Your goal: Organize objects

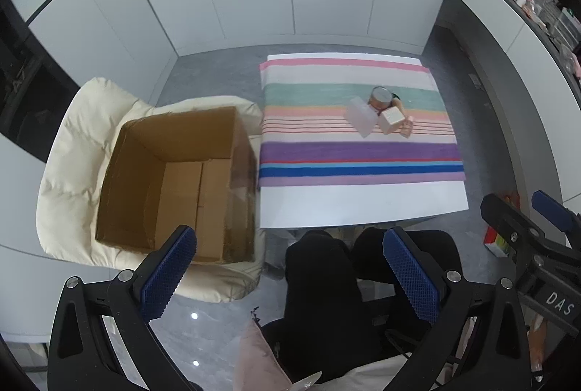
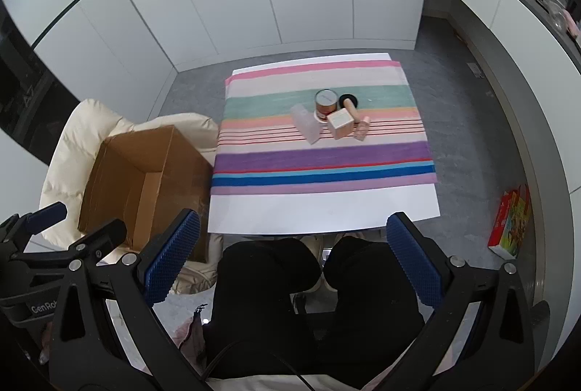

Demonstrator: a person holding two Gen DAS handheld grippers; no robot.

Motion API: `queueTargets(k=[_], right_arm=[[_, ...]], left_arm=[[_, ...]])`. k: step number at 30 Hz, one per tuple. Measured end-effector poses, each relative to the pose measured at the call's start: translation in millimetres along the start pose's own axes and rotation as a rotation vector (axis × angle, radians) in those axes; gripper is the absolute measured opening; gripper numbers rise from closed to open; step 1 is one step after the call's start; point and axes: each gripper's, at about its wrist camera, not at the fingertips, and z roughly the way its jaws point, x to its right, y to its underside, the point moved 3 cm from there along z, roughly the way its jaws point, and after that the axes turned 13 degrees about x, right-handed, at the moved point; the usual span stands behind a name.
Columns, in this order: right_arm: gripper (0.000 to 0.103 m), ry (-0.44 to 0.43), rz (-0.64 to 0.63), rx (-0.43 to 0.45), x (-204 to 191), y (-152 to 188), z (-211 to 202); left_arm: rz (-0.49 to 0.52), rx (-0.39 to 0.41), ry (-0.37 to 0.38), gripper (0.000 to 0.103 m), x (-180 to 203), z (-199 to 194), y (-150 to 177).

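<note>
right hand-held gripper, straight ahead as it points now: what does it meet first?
Probably the white table near its front edge, or the striped cloth beyond; depth is unclear. The right hand-held gripper is open, above the person's knees, empty.

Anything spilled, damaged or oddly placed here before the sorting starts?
Nothing spilled or broken. The small items sit huddled mid-cloth, the clear container lying at an angle. The cardboard box rests tilted on a cream cushioned chair, not on the table.
</note>
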Motion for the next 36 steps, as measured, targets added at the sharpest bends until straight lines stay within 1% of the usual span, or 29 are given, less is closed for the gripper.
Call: queueTargets(k=[6,16,21,24,28,30,32,36], right_arm=[[0.103,0.042,0.021,0.023,32.2,-6.7,-1.6],[0.103,0.038,0.078,0.009,84.9,-12.6,4.4],[0.103,0.04,0.11,0.001,106.8,-14.4,11.0],[0.103,0.047,0.131,0.001,118.6,-14.2,15.5],[0.103,0.067,0.137,0.003,129.7,-12.6,23.6],[0.103,0.076,0.13,-0.004,135.2,-12.6,30.6],[0.103,0.082,0.127,-0.011,137.4,-12.0,37.4],[0.103,0.117,0.122,-0.008,145.9,-11.3,53.8]], left_arm=[[0.018,-0.001,0.013,0.103,26.2,3.8,-7.4],[0.039,-0.013,0.041,0.103,73.4,16.6,-18.4],[0.051,-0.001,0.059,0.103,94.1,21.6,-22.9],[0.061,0.008,0.056,0.103,102.6,25.8,-25.7],[0.076,0.025,0.064,0.103,113.8,36.0,-29.6],[0.074,0.013,0.106,0.103,119.8,44.3,-30.2],[0.061,0.003,0.127,0.103,123.2,54.7,-31.0],[0.057,0.021,0.1,0.103,123.9,77.9,-35.3]])
